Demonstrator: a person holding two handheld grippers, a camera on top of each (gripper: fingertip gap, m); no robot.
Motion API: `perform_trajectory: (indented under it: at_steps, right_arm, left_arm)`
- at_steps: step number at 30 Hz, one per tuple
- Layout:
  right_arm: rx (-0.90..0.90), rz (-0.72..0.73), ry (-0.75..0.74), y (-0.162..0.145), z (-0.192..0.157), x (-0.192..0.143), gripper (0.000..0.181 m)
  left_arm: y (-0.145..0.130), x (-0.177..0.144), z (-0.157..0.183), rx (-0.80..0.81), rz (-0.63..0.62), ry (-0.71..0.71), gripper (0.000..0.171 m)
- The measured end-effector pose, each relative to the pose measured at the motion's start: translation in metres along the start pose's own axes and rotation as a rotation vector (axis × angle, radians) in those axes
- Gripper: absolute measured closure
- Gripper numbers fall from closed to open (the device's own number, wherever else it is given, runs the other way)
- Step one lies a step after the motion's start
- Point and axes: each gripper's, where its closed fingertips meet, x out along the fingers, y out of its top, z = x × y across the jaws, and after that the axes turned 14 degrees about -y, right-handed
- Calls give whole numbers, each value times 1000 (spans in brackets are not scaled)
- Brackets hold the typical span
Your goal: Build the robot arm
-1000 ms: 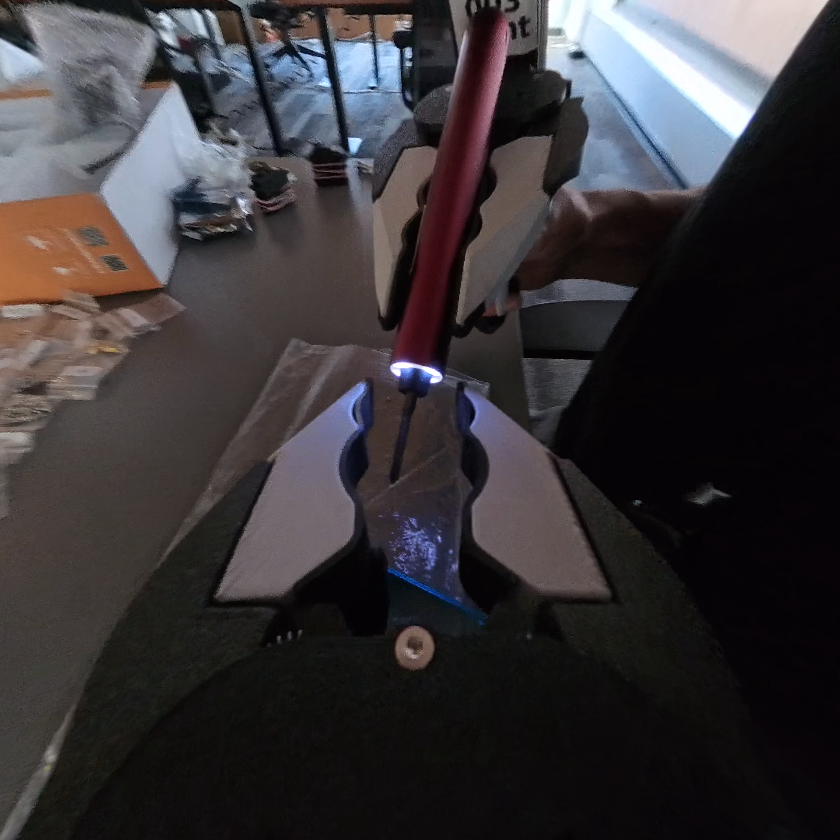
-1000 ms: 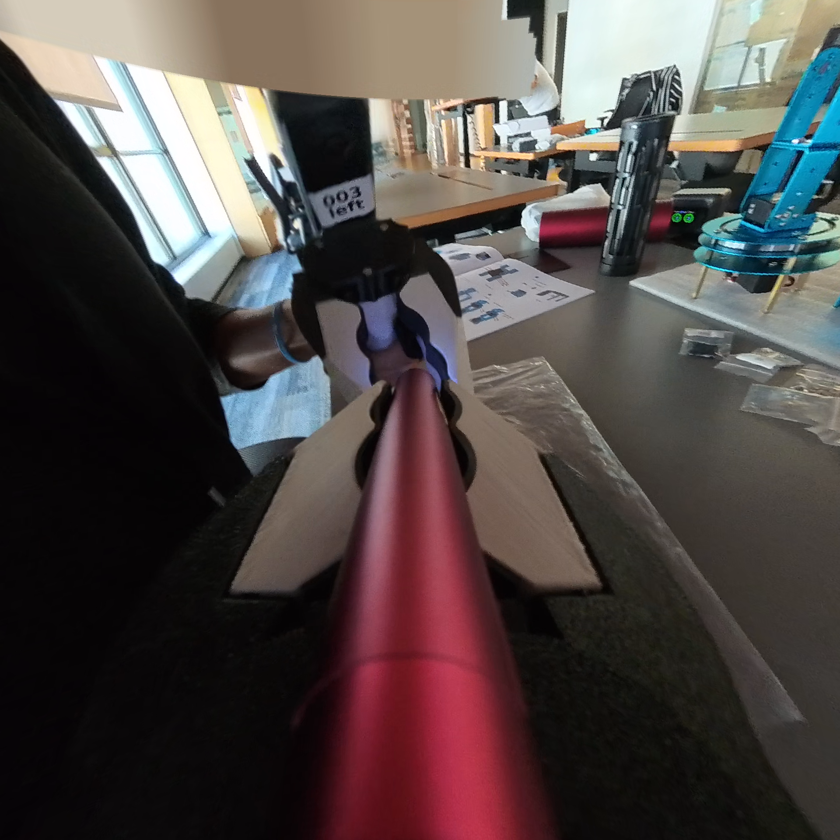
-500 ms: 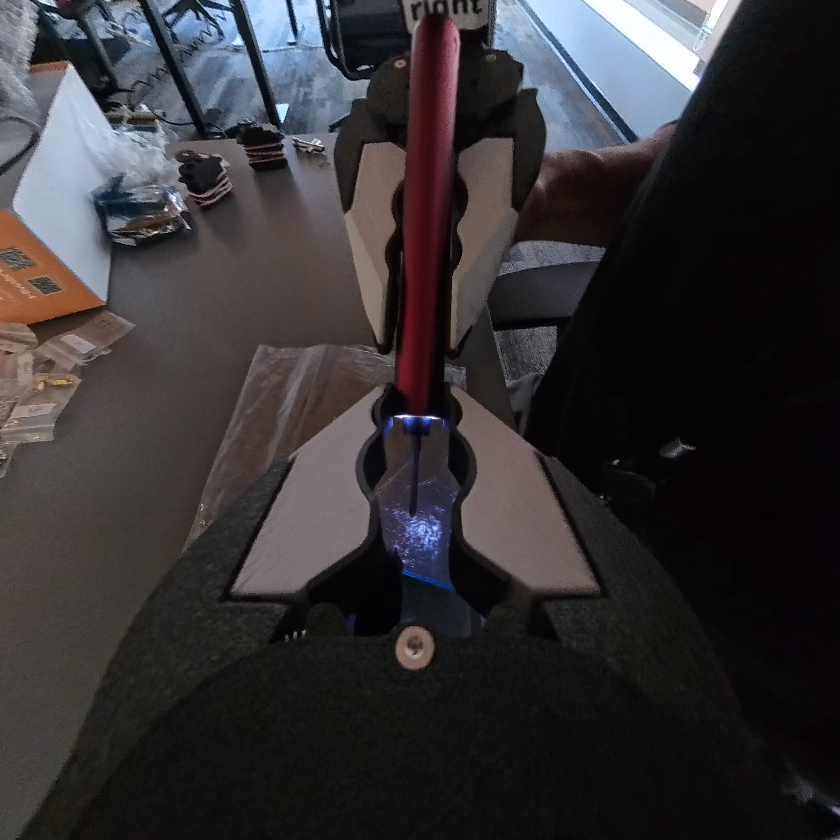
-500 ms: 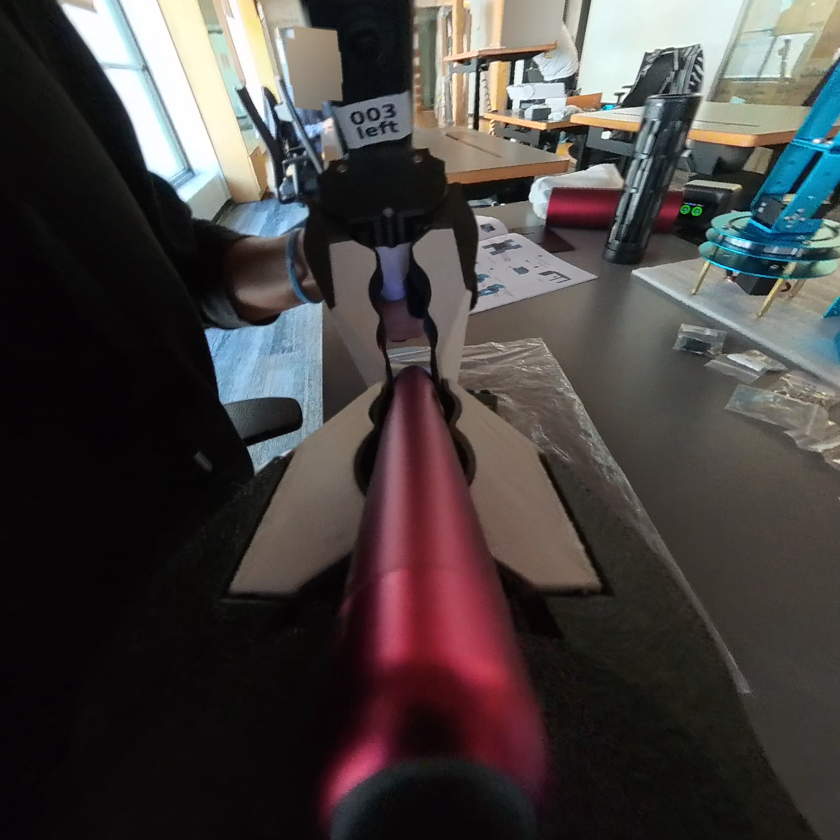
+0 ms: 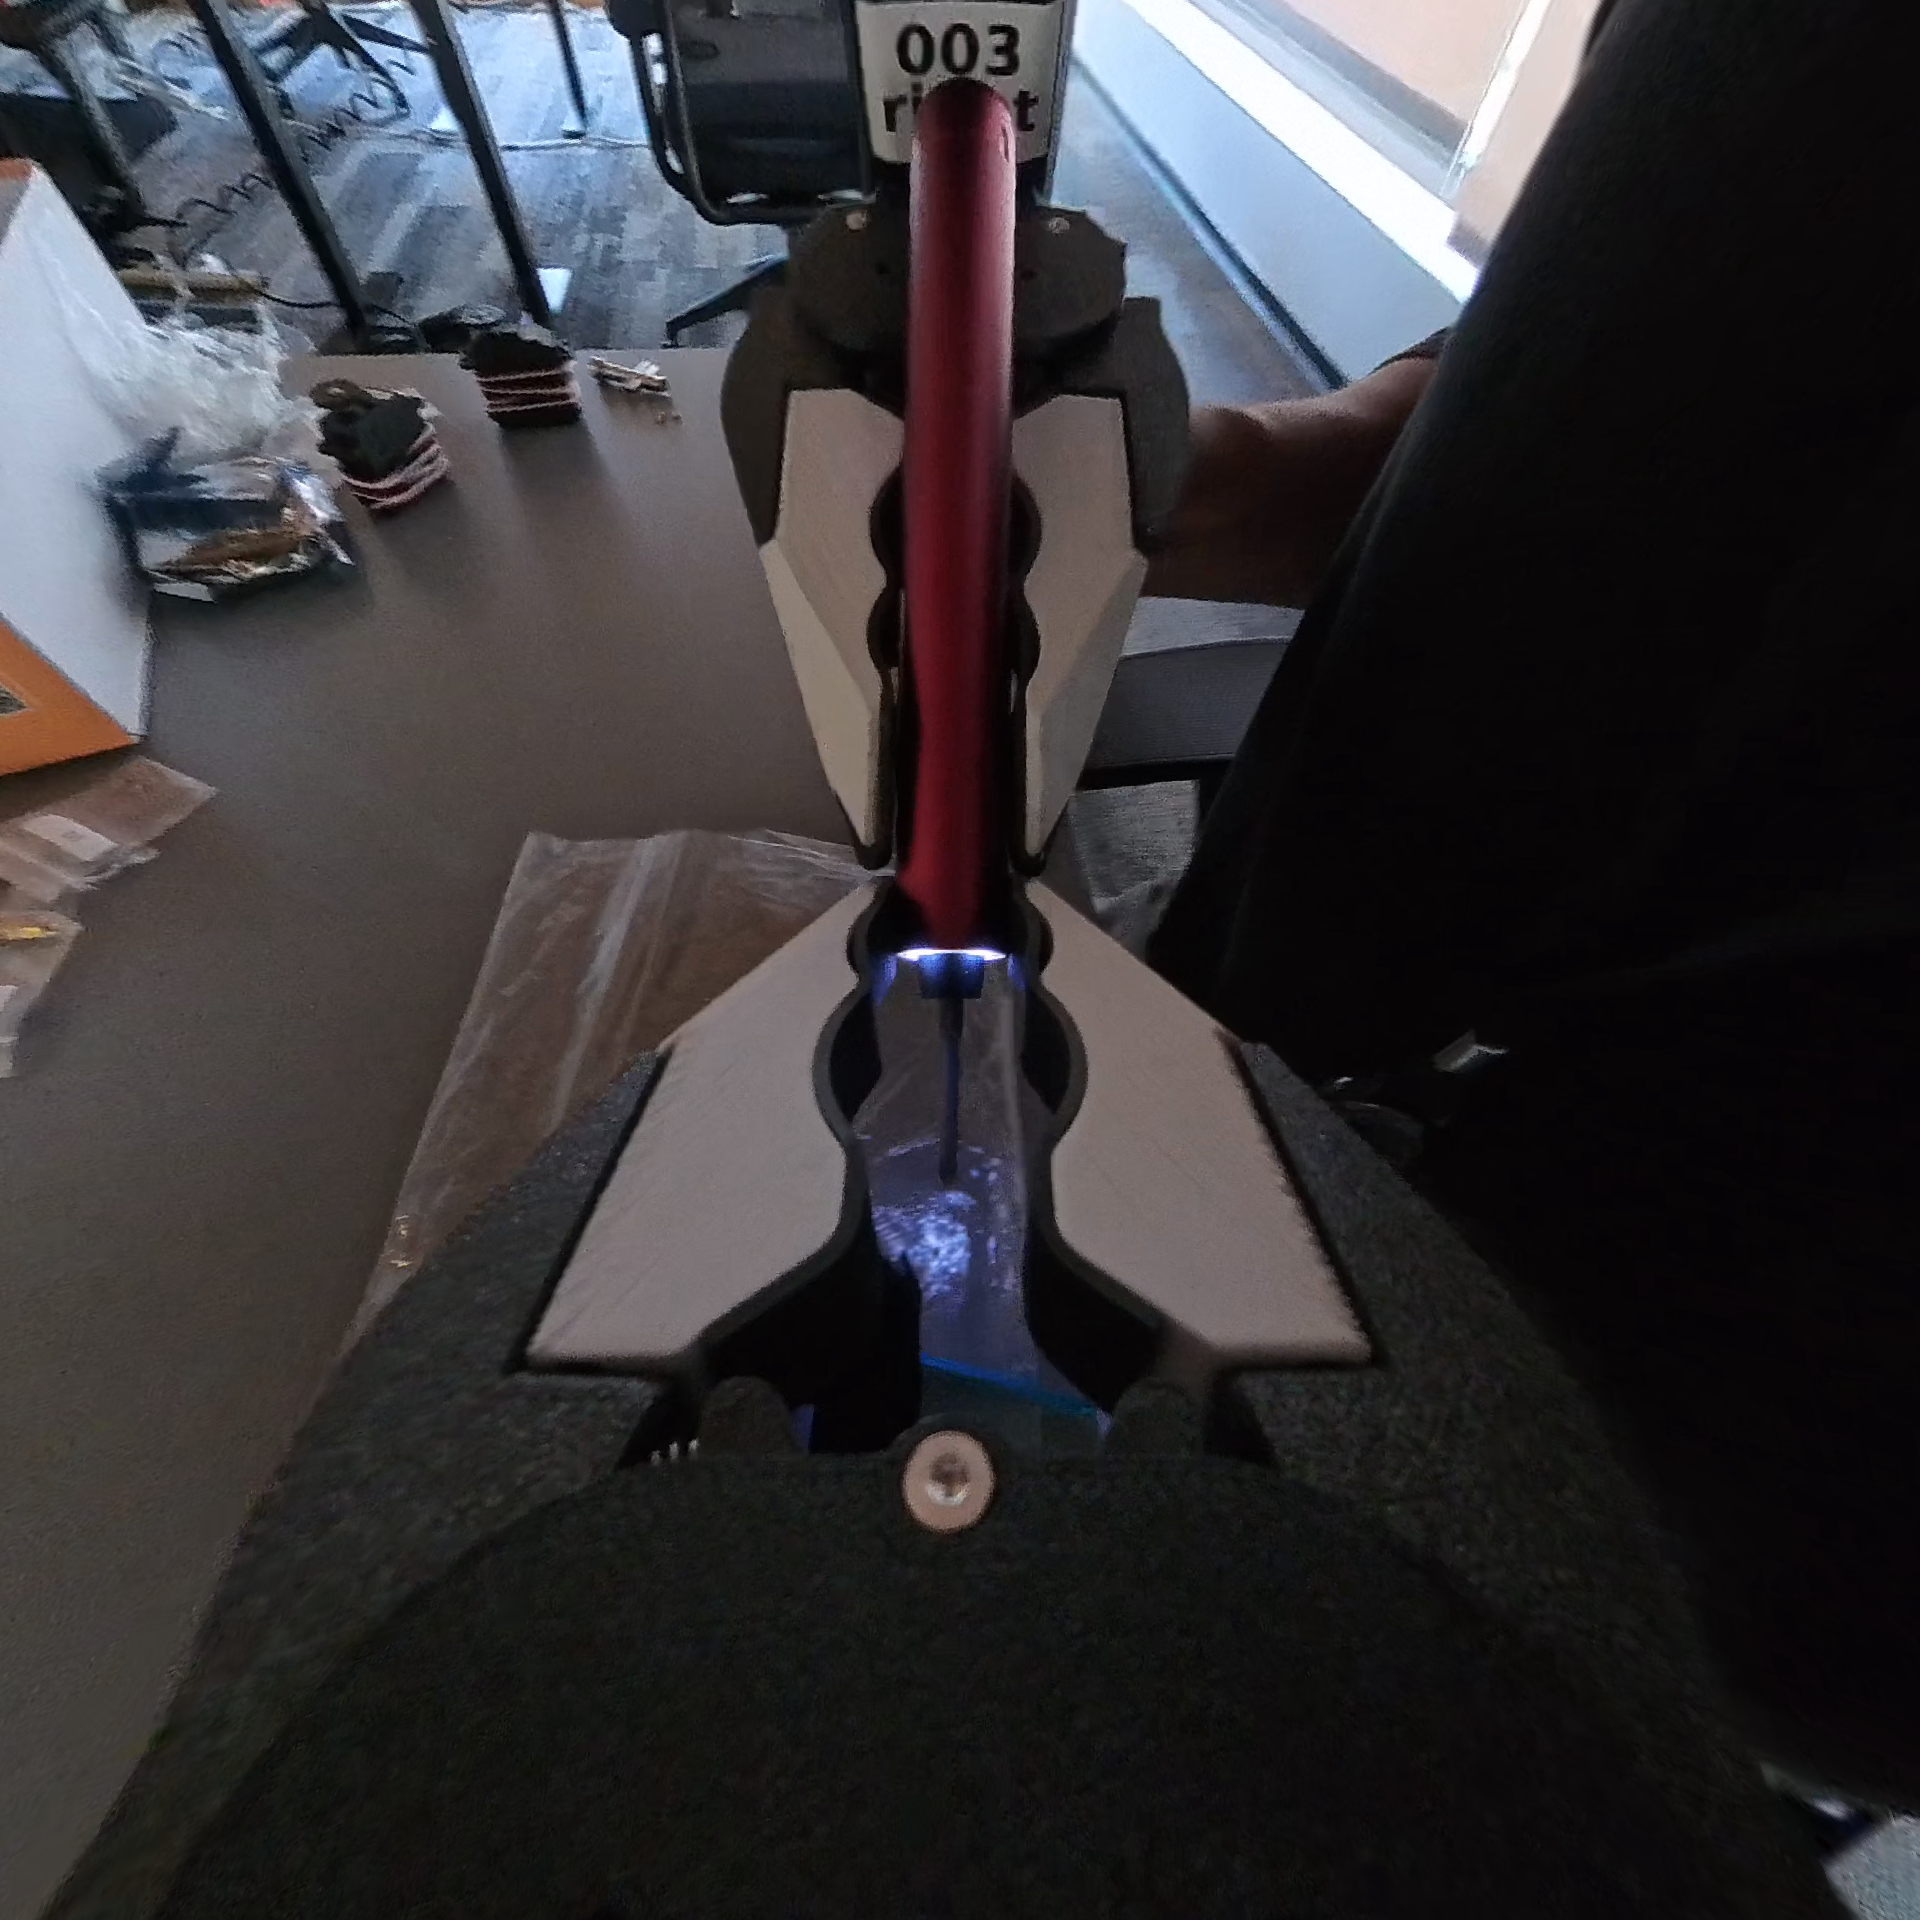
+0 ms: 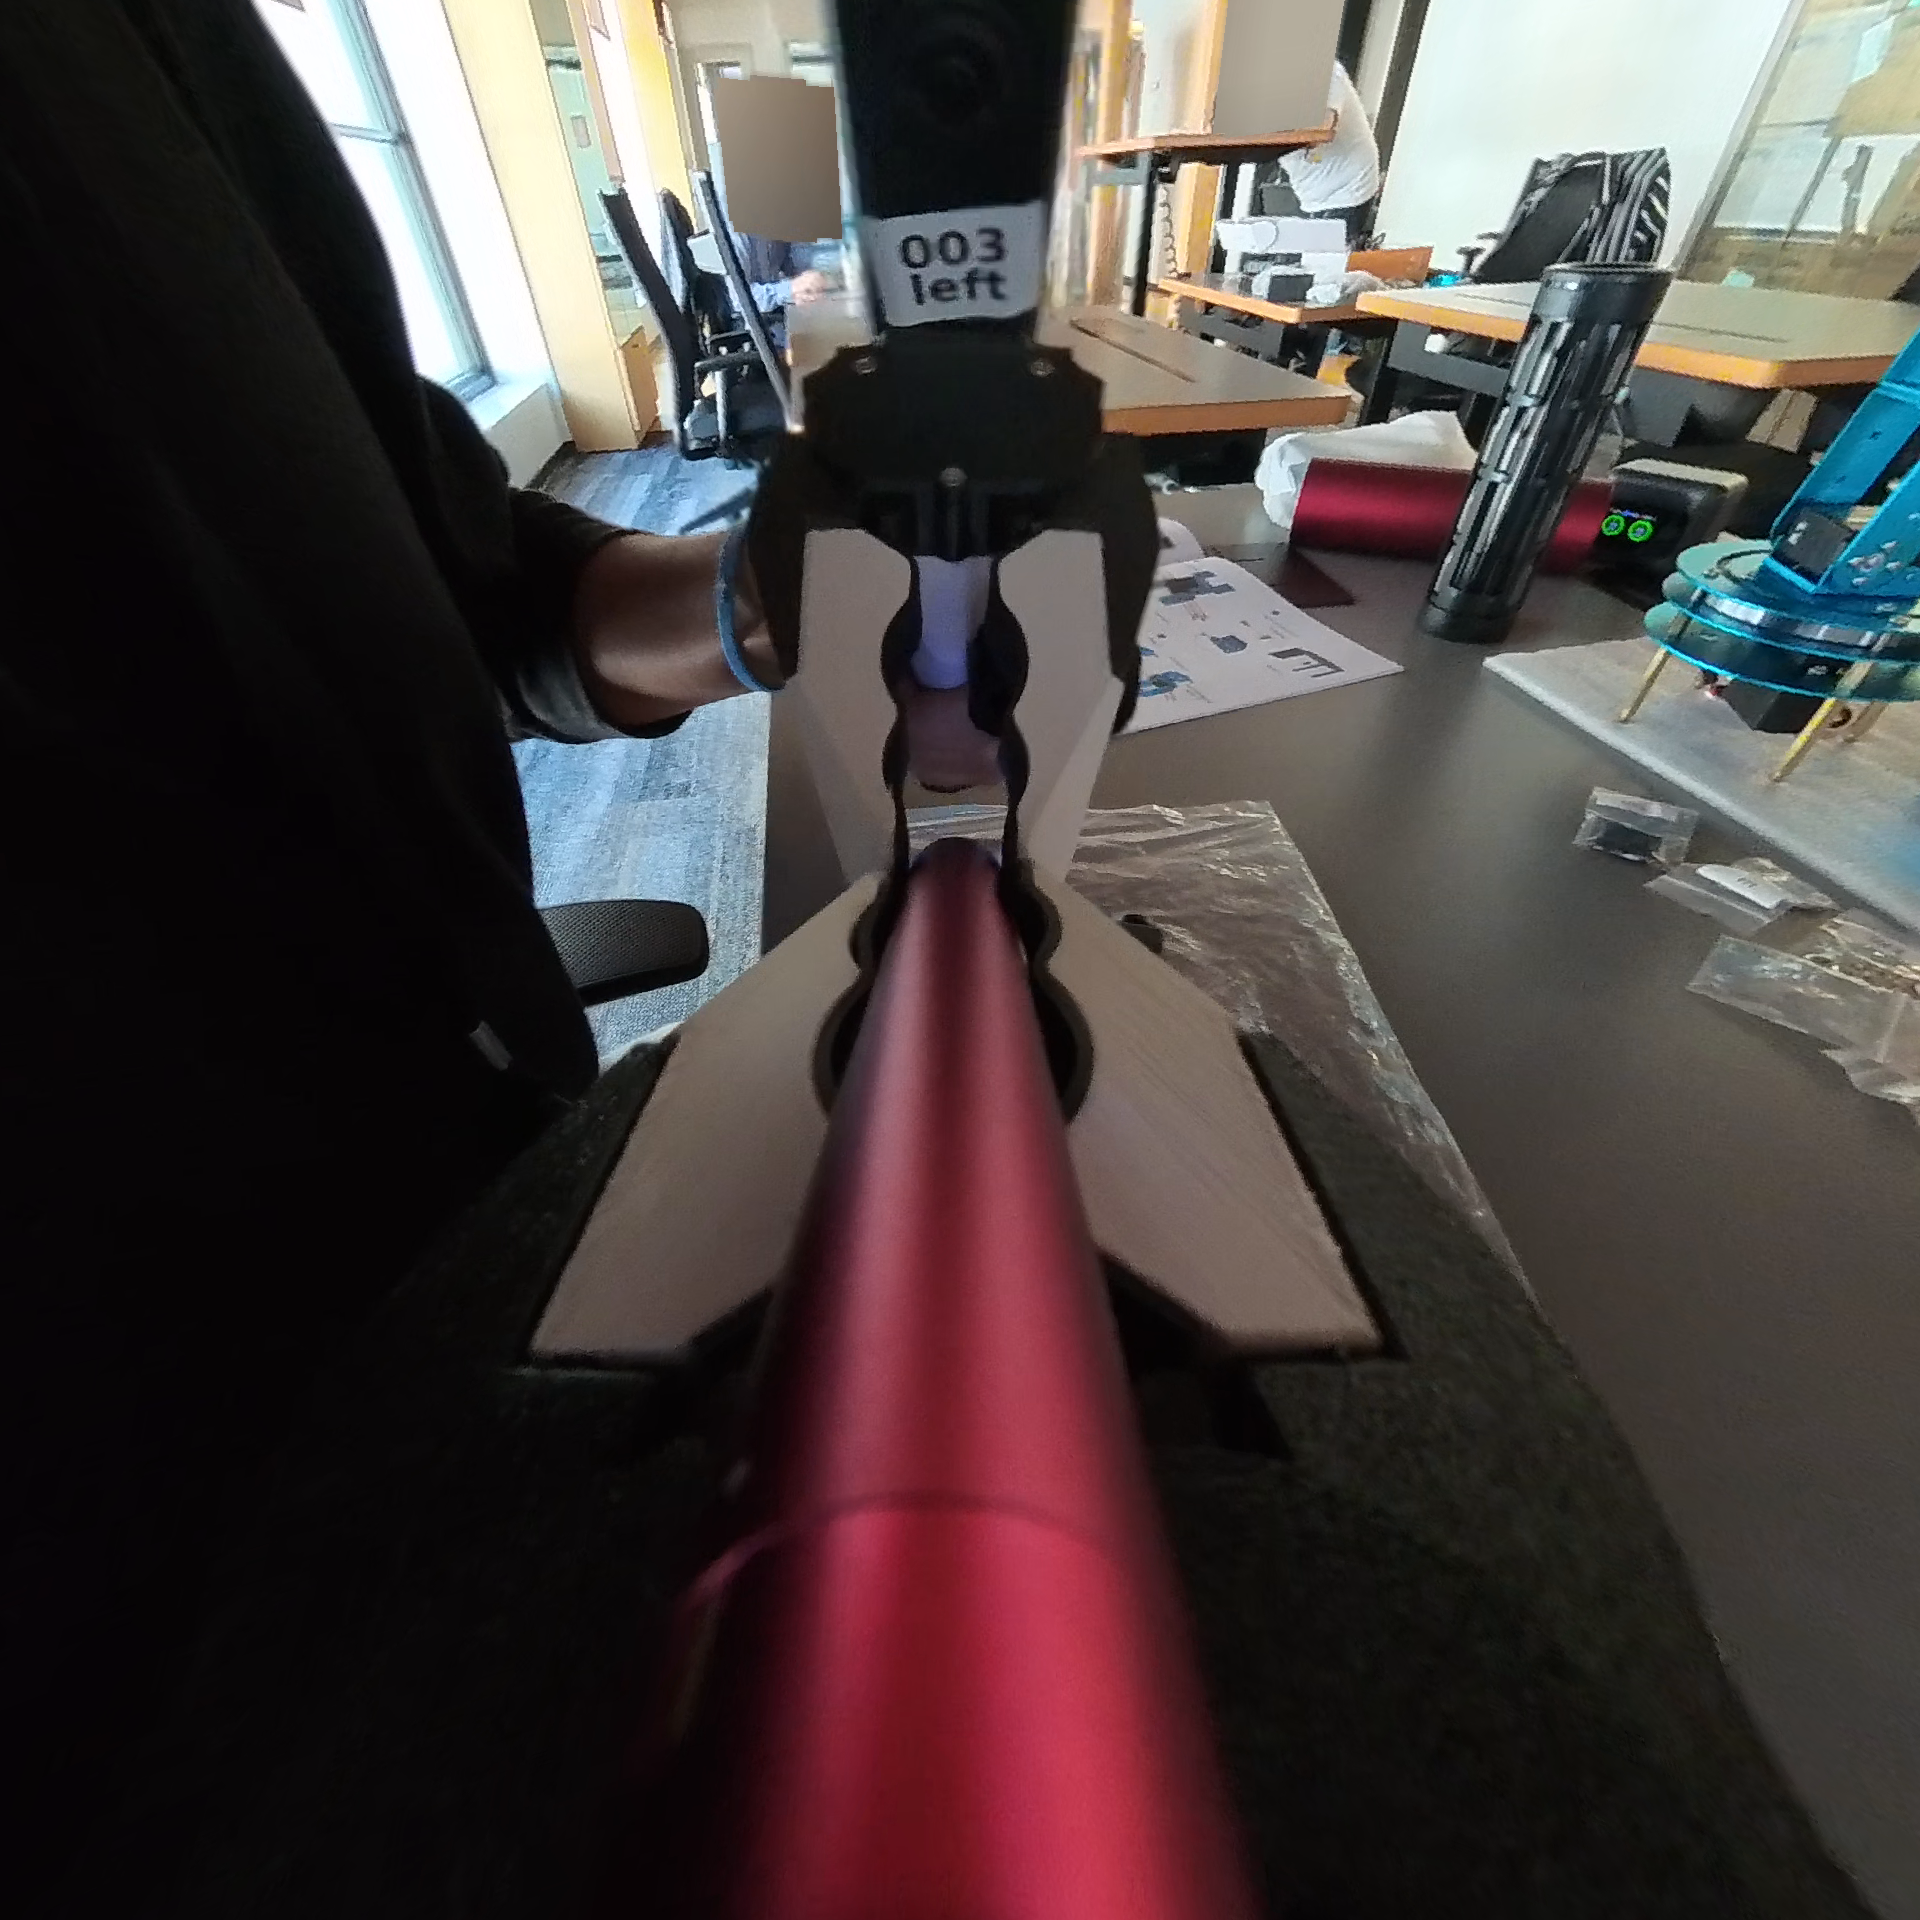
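Observation:
My right gripper [image 6: 956, 894] is shut on a red electric screwdriver [image 6: 956, 1247] that points forward. In the left wrist view the right gripper [image 5: 954, 860] faces me with the screwdriver [image 5: 956, 520] in it, its tip ring lit. The thin bit [image 5: 951, 1091] reaches in between my left gripper's [image 5: 954, 904] fingers. The left gripper is shut on a clear plastic piece with a blue edge [image 5: 940, 1236], lit by the tool's light. In the right wrist view the left gripper [image 6: 956, 836] stands tip to tip with mine, the lit piece [image 6: 940, 644] between its fingers.
A crumpled clear plastic bag [image 5: 623, 935] lies on the dark table [image 5: 416, 727] under both grippers. Small parts and bags [image 5: 229, 530] and a white and orange box [image 5: 52, 520] lie left. A blue robot base [image 6: 1808, 613], black cylinder [image 6: 1527, 447] and paper sheet [image 6: 1247, 644] stand right. The person's dark clothing fills one side. Left and right tips are no more than a few centimetres apart.
The right gripper and screwdriver have straightened from a tilt into line with the left gripper and come closer. The lit tip now sits between the left fingertips, the bit deeper over the clear piece.

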Motion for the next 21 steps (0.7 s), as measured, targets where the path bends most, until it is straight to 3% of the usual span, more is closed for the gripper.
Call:
perform_trajectory:
  at_steps: [4,8,21]
  right_arm:
    - [13,-25,-30,-2,6,1,160]
    - [-14,-24,-36,-1,4,1,160]
    - [-61,7,-53,0,-3,2,159]
  left_arm:
    - [1,-3,-7,82,-44,113,152]
    - [0,-3,-6,89,-57,122,152]
    - [-2,-2,3,15,-4,25,152]
